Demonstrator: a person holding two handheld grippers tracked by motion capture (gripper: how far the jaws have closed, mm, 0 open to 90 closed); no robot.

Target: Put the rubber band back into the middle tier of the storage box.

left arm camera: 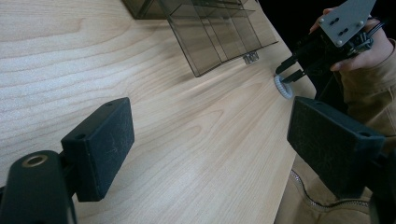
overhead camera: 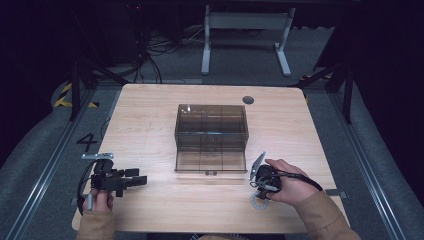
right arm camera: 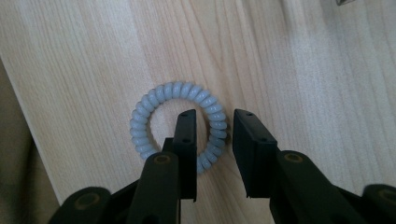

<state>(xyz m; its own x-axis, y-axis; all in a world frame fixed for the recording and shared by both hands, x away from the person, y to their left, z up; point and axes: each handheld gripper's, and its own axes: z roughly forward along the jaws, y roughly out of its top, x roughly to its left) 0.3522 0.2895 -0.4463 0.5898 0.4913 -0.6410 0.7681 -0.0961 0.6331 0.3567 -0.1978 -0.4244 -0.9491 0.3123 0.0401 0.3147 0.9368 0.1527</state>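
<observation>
The step in hand is the pickup of the coiled ring [right arm camera: 179, 126], a pale blue-grey spiral hair tie lying flat on the wooden table [overhead camera: 150, 115] near the person's edge, in front of and to the right of the smoked transparent organiser box [overhead camera: 211, 137].

The right gripper [right arm camera: 212, 140] is pointing down over the ring and straddling one side of it — one jaw is standing inside the loop, the other outside, with the coil's right-hand arc between them. The jaws are standing partly spread; a gap is showing on each side of the coil, so the pads are not yet pressing on it. In the left gripper view the same gripper [left arm camera: 289, 74] is hovering right at the ring [left arm camera: 282, 87].

The left gripper [left arm camera: 205, 140] is resting well apart over bare table, jaws spread wide, pinching nothing.

Next move, as a judgement: the jaws need to be closing squarely on the arc before any lift — the coil looks soft and springy, so it is likely to be squirming or rolling out if the pinch lands off-centre.

The ring is showing as an unbroken circle of evenly ribbed turns, smooth and slightly glossy.
</observation>
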